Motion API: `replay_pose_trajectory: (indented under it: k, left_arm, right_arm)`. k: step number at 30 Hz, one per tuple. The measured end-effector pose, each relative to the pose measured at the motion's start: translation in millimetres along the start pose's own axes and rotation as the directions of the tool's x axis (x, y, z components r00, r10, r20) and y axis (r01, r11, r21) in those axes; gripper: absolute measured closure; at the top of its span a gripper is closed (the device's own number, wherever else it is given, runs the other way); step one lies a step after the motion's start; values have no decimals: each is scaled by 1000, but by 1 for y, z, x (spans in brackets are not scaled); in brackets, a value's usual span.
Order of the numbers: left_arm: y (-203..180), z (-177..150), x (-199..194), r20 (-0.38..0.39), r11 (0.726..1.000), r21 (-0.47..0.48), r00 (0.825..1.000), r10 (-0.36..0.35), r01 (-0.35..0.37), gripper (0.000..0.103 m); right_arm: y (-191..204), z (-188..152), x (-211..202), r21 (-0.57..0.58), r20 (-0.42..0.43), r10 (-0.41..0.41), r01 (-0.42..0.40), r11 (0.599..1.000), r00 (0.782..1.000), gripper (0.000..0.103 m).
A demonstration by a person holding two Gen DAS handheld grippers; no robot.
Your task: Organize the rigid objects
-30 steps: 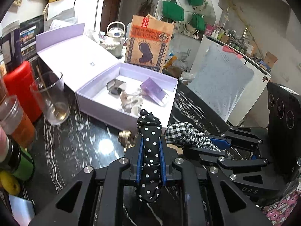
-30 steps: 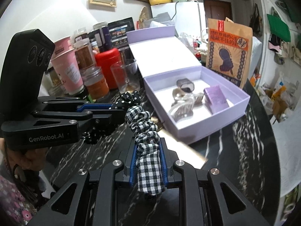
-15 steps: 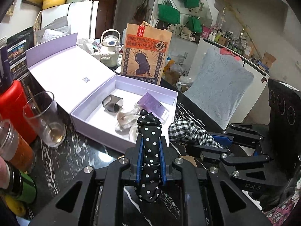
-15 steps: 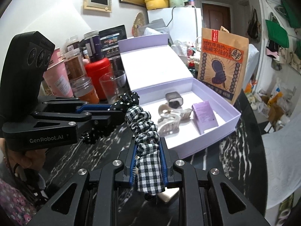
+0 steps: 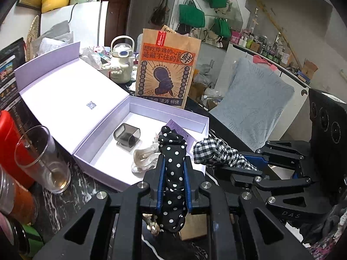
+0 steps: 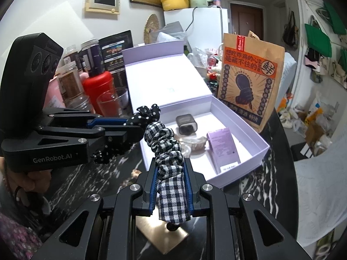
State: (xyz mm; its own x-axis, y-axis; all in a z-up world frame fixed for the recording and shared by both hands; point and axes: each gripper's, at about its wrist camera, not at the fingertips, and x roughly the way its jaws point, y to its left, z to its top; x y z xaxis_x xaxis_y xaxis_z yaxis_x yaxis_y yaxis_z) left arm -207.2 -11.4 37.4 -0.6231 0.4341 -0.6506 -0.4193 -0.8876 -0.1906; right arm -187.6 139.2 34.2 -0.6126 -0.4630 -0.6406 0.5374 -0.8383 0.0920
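Left wrist view: left tool (image 5: 173, 173) pinches polka-dot scrunchie (image 5: 173, 169); right tool (image 6: 171, 184) pinches checked scrunchie (image 6: 167, 164).

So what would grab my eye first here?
Probably the two black grippers up front, each clamped on a fabric hair tie: the left gripper on a polka-dot one, the right gripper on a checked one. Just behind them lies an open lilac box, beside a brown paper bag.

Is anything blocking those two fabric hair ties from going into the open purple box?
Nothing visible blocks the way. The purple box lies open just ahead of both grippers. Inside, a grey case, clear hair clips and a purple packet fill its middle and right side, while its left part looks bare.
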Motion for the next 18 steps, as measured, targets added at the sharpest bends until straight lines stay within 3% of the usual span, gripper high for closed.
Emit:
replay_pose_trajectory:
  k: [18]
  left_arm:
    - [24, 26, 44, -44, 1000, 3, 999, 28, -28, 87]
  right_arm:
    - [-34, 26, 46, -8, -38, -27, 27, 1000, 999, 82]
